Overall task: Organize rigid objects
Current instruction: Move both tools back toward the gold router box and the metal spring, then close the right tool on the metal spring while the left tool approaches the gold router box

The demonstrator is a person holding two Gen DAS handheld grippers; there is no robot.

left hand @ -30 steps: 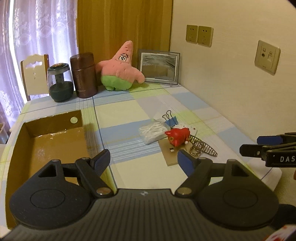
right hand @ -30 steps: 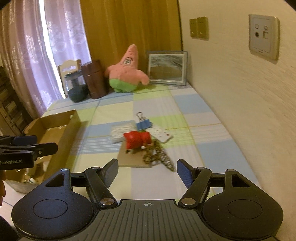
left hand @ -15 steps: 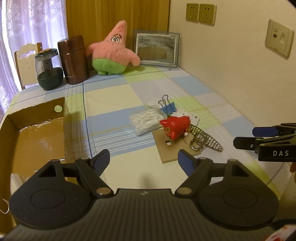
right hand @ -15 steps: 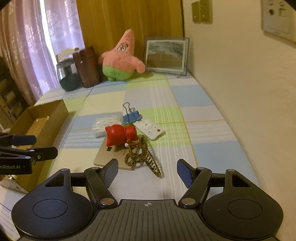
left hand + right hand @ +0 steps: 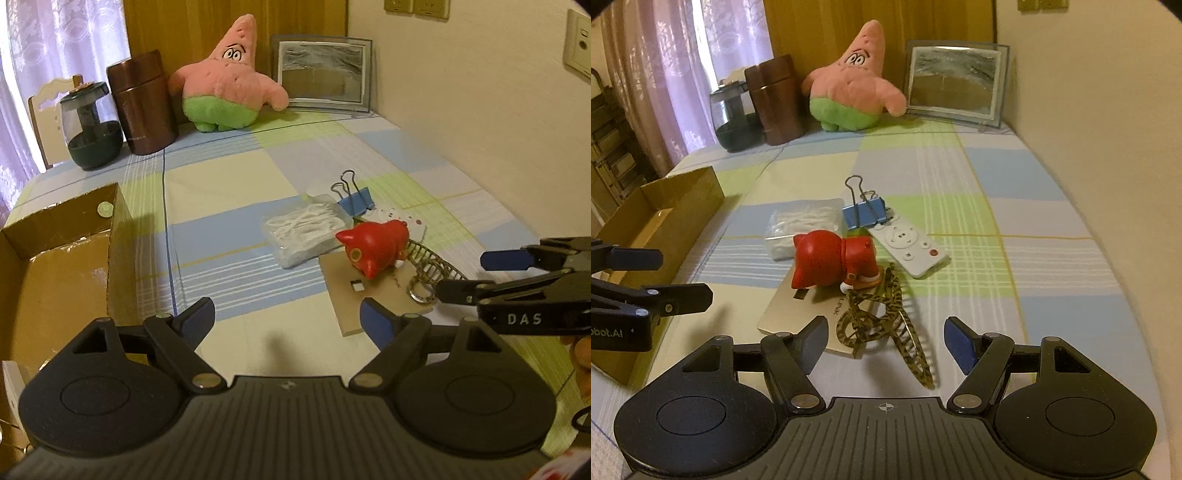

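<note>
A small heap lies mid-table: a red toy figure [image 5: 833, 260] on a tan card [image 5: 798, 314], a leopard-print hair claw [image 5: 882, 325], a white remote [image 5: 908, 243], a blue binder clip [image 5: 864, 216] and a clear packet of white picks [image 5: 803, 227]. My right gripper [image 5: 884, 343] is open and empty, low over the hair claw, which lies between its jaws. My left gripper [image 5: 288, 317] is open and empty, just short of the card [image 5: 365, 299] and the red toy [image 5: 376, 247]. An open cardboard box [image 5: 55, 266] sits at the left.
At the back stand a Patrick plush [image 5: 229, 81], a brown canister [image 5: 142, 103], a dark glass jar [image 5: 92, 129] and a picture frame [image 5: 321, 74]. The wall [image 5: 1108, 129] runs along the table's right side. A chair [image 5: 48, 107] stands behind the table.
Both grippers have moved forward and down toward the heap. The right gripper now has the hair claw between its open jaws. Nothing on the table has moved.
</note>
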